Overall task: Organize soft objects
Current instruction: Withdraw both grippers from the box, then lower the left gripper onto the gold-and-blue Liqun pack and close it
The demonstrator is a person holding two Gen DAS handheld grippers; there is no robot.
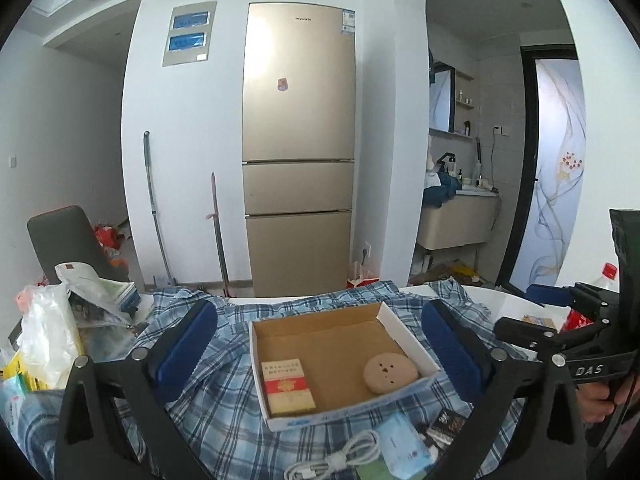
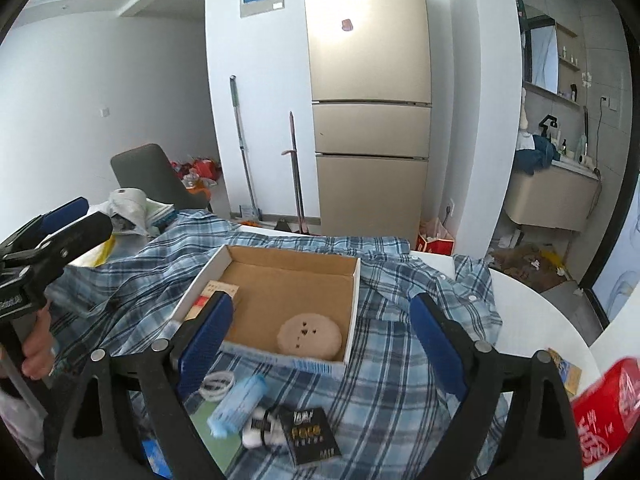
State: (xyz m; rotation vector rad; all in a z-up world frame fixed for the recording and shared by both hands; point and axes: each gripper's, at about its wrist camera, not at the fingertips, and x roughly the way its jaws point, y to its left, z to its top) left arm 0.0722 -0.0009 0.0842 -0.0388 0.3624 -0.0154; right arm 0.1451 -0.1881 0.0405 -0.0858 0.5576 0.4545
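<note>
A: What is lying on the table?

B: A blue plaid shirt (image 1: 224, 368) is sprawling across the white table (image 2: 532, 304), an open cardboard box (image 2: 356, 280) sitting on top of it. The left gripper (image 1: 324, 350) and right gripper (image 2: 320, 340) are both hovering above, fingers spread wide, holding nothing.

A: How is the cloth likely handling?

B: Light, limp and bunching easily. A pinch at the free collar edge near the buttons (image 2: 470, 298) looks safest, though the box is probably weighing down the middle.

A: And room to move?

B: The table's curved rim is running close on the right beside a red bottle (image 2: 608, 408); bags (image 1: 48, 320) are crowding the left. A cable (image 1: 340, 458), a mask pack (image 2: 238, 406) and a dark packet (image 2: 310, 436) are lying in front.
</note>
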